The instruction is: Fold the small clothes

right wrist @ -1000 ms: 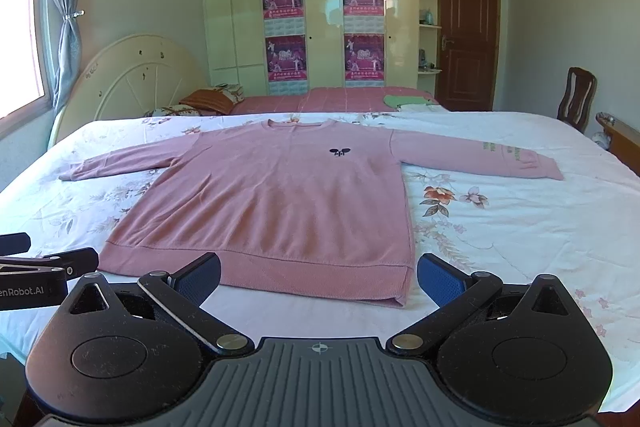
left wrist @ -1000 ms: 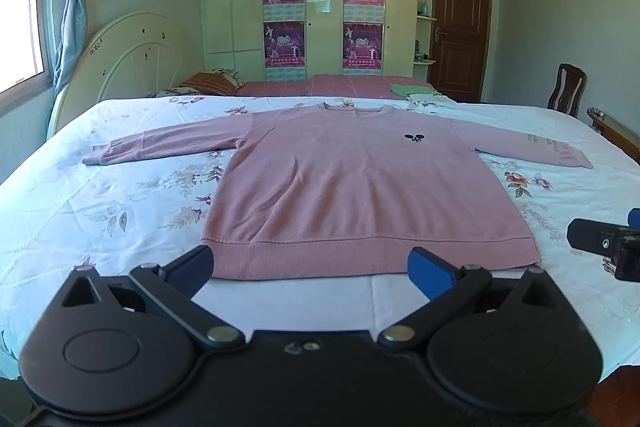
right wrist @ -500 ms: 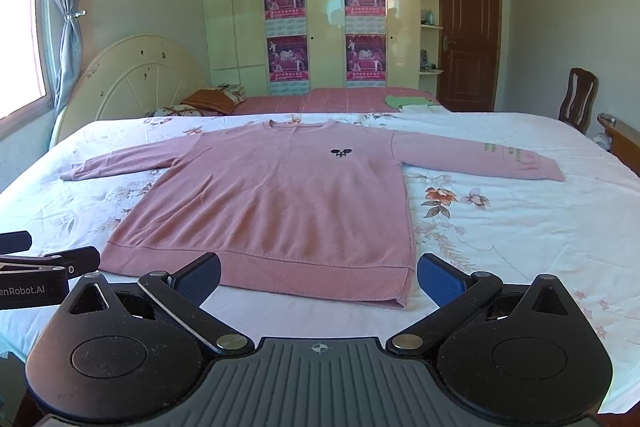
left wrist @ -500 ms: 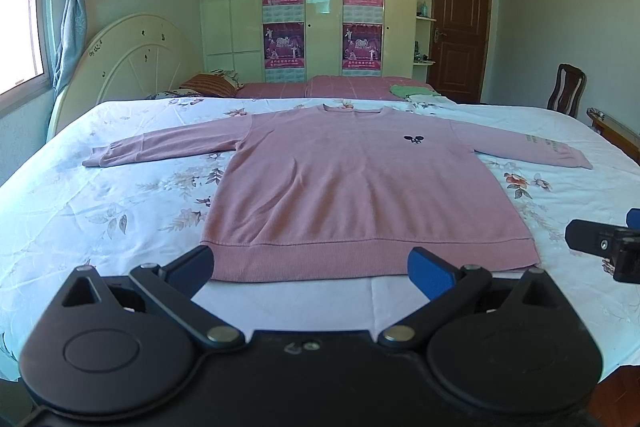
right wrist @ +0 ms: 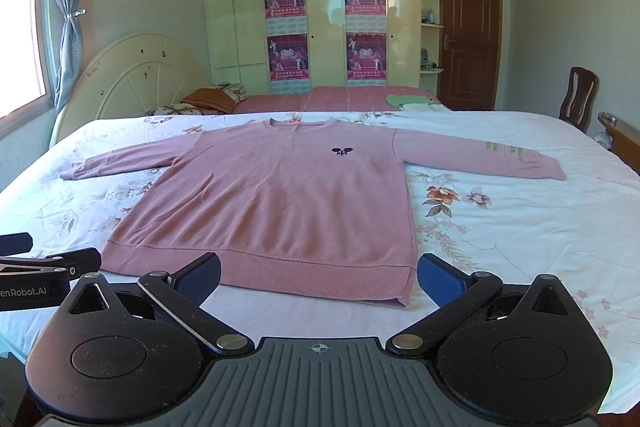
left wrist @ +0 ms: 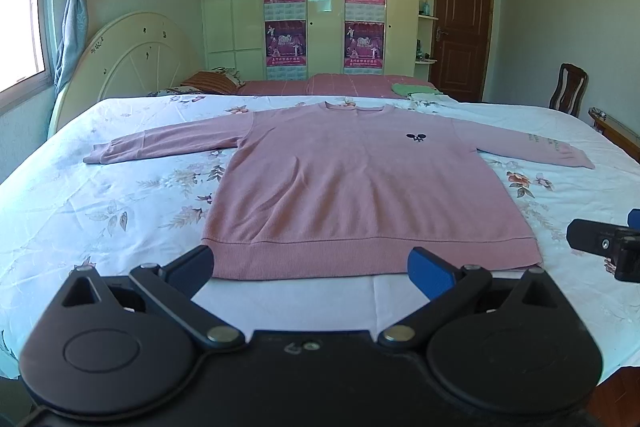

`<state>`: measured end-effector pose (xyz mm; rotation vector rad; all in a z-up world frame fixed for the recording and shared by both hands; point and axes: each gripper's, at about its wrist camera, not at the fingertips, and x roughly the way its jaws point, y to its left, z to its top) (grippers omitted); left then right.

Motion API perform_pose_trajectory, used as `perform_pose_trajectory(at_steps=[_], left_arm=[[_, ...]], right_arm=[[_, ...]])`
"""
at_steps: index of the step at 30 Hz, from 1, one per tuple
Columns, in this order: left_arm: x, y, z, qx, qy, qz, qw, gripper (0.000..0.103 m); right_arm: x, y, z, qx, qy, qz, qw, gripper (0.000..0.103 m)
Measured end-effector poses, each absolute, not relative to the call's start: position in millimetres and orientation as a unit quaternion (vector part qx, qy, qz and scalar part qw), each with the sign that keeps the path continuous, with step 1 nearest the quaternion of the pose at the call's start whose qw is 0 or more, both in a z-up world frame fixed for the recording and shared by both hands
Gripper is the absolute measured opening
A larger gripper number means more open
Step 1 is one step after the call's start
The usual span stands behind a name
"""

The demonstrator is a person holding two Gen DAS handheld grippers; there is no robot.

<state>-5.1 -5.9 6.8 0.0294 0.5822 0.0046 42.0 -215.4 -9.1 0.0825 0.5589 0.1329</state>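
Observation:
A pink long-sleeved sweater (left wrist: 360, 183) lies flat on the bed, front up, both sleeves spread out to the sides; it also shows in the right wrist view (right wrist: 280, 203). My left gripper (left wrist: 312, 269) is open and empty, held just short of the sweater's hem. My right gripper (right wrist: 318, 277) is open and empty, near the hem's right corner. Each gripper shows at the edge of the other's view.
The bed (left wrist: 100, 211) has a white floral sheet and a cream headboard (left wrist: 132, 67) at the left. Pillows and a red blanket (right wrist: 344, 97) lie at the far side. A wooden chair (right wrist: 580, 95) and a door stand at the right.

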Motion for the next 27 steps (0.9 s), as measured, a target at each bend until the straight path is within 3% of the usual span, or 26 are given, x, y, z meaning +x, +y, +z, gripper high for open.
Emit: perform_pose_trajectory(at_steps=[13,19,27], left_arm=[[15,-1,2,-0.042,0.296,-0.025,0.954,0.103],[46,-12,-6,-0.042,0.294,-0.043,0.954,0.102],[120,-31,-12,-0.017,0.28,-0.038,0.959,0.101]], right_arm=[[50,-231,-11,0.058,0.251,0.025,0.966,0.103],[83,-275,-21,0.154,0.307,0.033,0.939,0.103],[140,-362,-29,0.209,0.277,-0.044,0.937,0.103]])
